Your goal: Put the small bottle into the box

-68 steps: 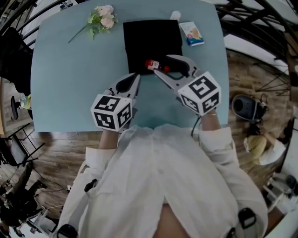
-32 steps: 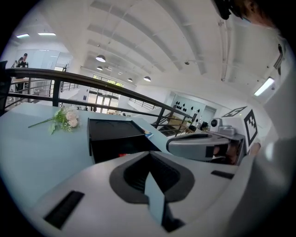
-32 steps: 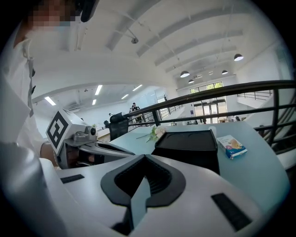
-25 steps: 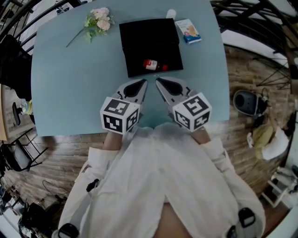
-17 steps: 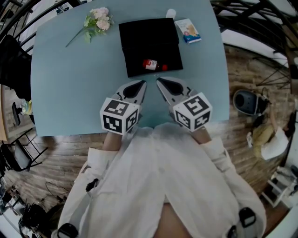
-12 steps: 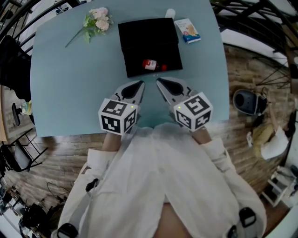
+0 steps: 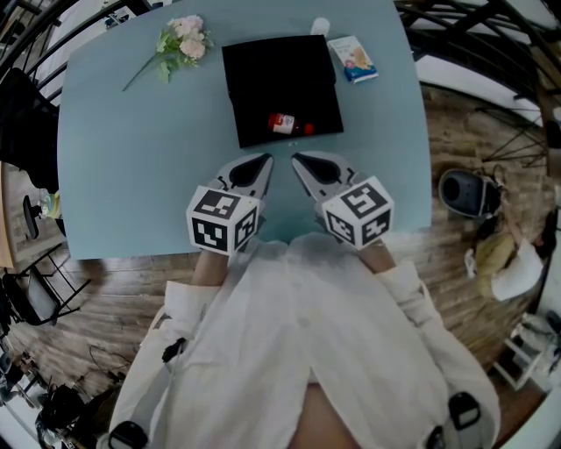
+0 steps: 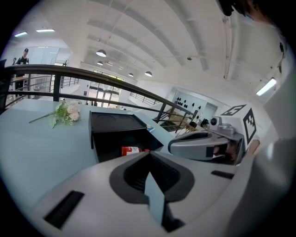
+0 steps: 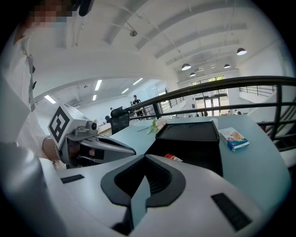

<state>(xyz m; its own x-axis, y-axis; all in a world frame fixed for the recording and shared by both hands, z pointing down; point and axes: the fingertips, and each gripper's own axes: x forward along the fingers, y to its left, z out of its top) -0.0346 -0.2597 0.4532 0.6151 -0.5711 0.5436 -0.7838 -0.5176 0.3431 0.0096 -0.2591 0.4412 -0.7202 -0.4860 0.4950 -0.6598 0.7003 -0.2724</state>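
A small bottle (image 7: 285,123) with a red label lies on its side in the open black box (image 7: 263,66), near the box's front edge. It also shows as a red and white bottle (image 8: 132,150) in the left gripper view and as a red bottle (image 9: 174,158) in the right gripper view. My left gripper (image 7: 263,163) and right gripper (image 7: 296,161) hover side by side over the table (image 7: 131,158), a short way in front of the box. Both are shut with nothing between the jaws.
A sprig of pale flowers (image 7: 186,37) lies at the table's far left. A small printed carton (image 7: 354,60) and a white round thing (image 7: 321,26) sit right of the box. The table's near edge runs under my hands. On the wooden floor to the right stands a dark round object (image 7: 462,195).
In the earliest frame my right gripper was at the bottle by the box's front; now both grippers are drawn back near me and the bottle lies in the box. Over the last second nothing moved.
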